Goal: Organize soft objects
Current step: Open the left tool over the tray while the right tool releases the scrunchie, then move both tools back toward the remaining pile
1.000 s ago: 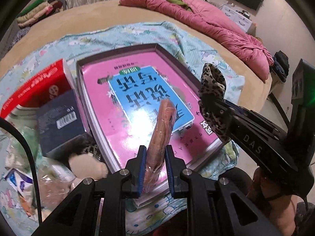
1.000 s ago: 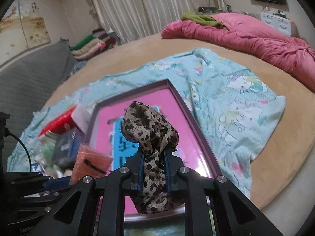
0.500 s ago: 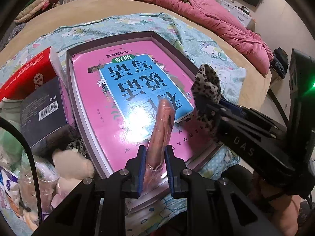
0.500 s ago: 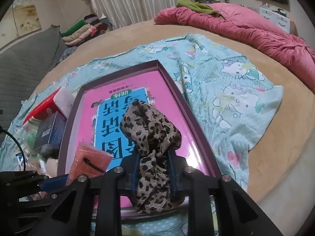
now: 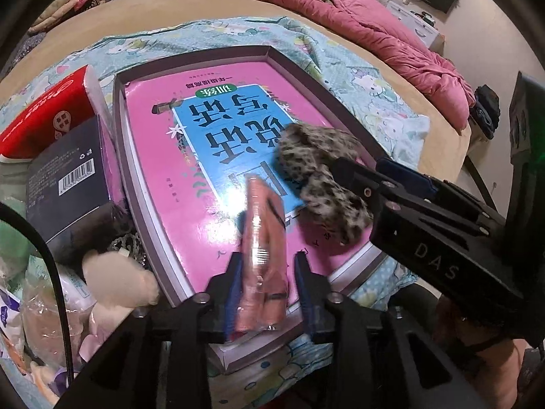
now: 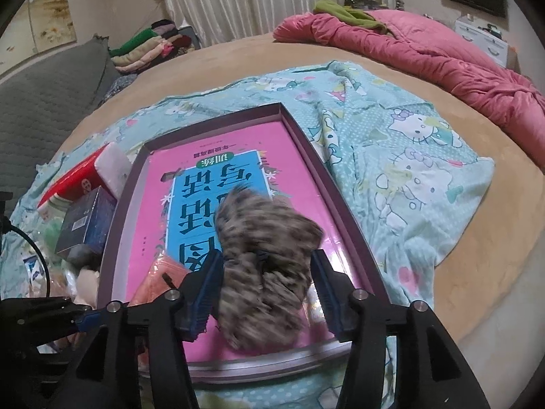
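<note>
Right wrist view: a leopard-print scrunchie (image 6: 264,266) is being seen, blurred, between the spread-apart fingers of the right gripper (image 6: 267,286), over the pink book (image 6: 204,184) in the purple box (image 6: 327,191). At its 9 o'clock, an orange packet (image 5: 264,262) is lying loose between the parted left gripper (image 5: 269,293) fingers.

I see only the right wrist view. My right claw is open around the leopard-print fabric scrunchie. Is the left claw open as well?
Observer: Yes. In the left wrist view, the left claw has its jaws apart and is not pressing the salmon-pink plastic-wrapped packet between them.
Operator: Where does this packet point?
Observer: It points straight ahead over the pink book in the purple-rimmed flat box, and the leopard-print fabric scrunchie is to its right.
</note>
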A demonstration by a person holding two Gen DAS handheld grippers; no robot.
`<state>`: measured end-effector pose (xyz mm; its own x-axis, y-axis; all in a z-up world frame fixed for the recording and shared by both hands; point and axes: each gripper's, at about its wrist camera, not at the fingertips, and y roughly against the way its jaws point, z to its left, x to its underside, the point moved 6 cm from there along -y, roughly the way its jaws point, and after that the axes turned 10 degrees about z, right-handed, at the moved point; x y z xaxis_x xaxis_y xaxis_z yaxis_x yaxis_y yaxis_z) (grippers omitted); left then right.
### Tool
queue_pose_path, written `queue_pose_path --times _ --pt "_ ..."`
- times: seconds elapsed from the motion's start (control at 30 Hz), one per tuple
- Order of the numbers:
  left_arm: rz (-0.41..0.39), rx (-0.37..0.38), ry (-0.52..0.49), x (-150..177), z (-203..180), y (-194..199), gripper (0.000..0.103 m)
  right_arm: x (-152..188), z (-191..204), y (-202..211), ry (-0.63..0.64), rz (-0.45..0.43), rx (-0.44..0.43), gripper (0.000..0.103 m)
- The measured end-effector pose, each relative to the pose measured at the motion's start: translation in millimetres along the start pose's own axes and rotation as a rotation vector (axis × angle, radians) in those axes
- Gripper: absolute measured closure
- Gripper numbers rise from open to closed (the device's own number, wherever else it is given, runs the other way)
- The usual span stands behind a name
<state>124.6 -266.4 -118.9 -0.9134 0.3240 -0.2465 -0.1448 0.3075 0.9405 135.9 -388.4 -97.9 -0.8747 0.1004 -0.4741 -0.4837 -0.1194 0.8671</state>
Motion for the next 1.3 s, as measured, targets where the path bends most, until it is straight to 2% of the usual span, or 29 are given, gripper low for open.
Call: queue_pose_path --times 0.17,0.3,0.4,0.43,0.6,0.7,0.87,1.03,1.3 --pt "-0.026 0.003 -0.013 -1 -2 4 0.063 -3 -1 5 0.003 -0.033 0.011 0.041" --pt "-0.046 -0.007 -0.02 0 -3 14 0.051 -5 -4 12 -0.008 -0.067 0.014 0.041" --pt "-0.074 0.004 -0.016 0 -1 24 0.046 -8 -6 19 -0.016 -0.101 0.021 0.033" --pt "-0.077 0.009 -0.014 1 1 26 0.043 -10 -5 22 -0.019 -0.121 0.02 0.029" --pt "-0.115 -0.009 -0.008 7 10 44 0.04 -15 -5 40 -0.035 -0.208 -0.004 0.026" --pt "-0.148 -0.019 0.016 10 20 59 0.035 -19 -2 56 -0.052 -0.273 -0.043 0.025" --pt "-0.209 -0.047 0.051 18 38 90 0.032 -25 14 86 -0.057 -0.37 -0.086 0.021" --pt "-0.27 -0.085 0.083 31 59 122 0.027 -25 41 100 -0.041 -0.361 -0.131 0.017" --pt "-0.301 -0.121 0.168 53 108 150 0.027 -16 99 114 0.029 -0.316 -0.232 0.015"
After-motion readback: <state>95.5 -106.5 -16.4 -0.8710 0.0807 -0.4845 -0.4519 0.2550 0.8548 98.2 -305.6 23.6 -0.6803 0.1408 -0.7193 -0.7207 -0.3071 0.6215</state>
